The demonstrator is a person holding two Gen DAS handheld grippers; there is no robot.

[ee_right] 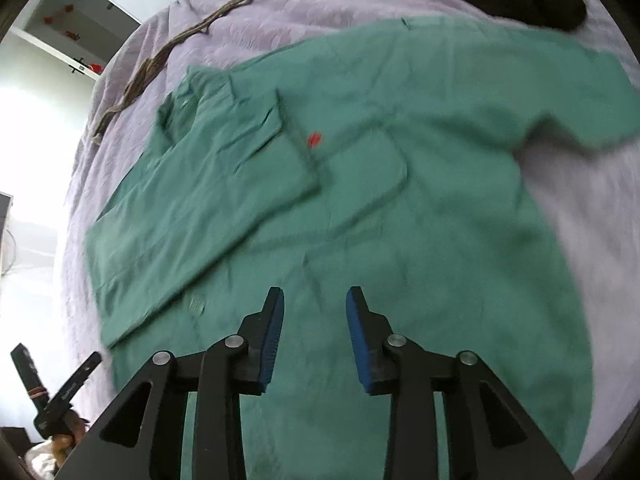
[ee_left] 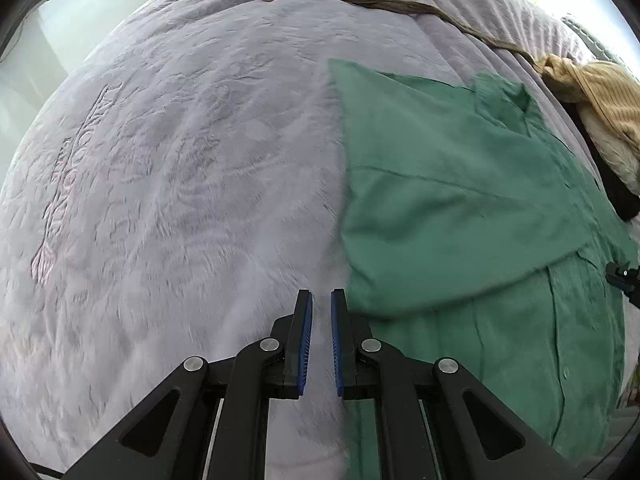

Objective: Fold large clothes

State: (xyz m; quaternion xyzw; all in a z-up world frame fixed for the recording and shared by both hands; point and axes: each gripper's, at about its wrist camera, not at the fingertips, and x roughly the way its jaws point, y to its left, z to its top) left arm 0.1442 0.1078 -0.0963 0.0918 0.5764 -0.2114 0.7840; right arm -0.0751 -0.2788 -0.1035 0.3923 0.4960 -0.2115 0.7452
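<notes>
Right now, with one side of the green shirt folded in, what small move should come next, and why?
Probably bring the right gripper over to the outstretched sleeve and pinch it. The left side of the green shirt already lies folded across the front, while that sleeve lies flat on the lilac blanket. Neither gripper holds cloth.

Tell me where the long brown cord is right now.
The brown cord lies on the lilac blanket, beyond the green shirt: along the top in the left wrist view, upper left in the right wrist view.
</notes>
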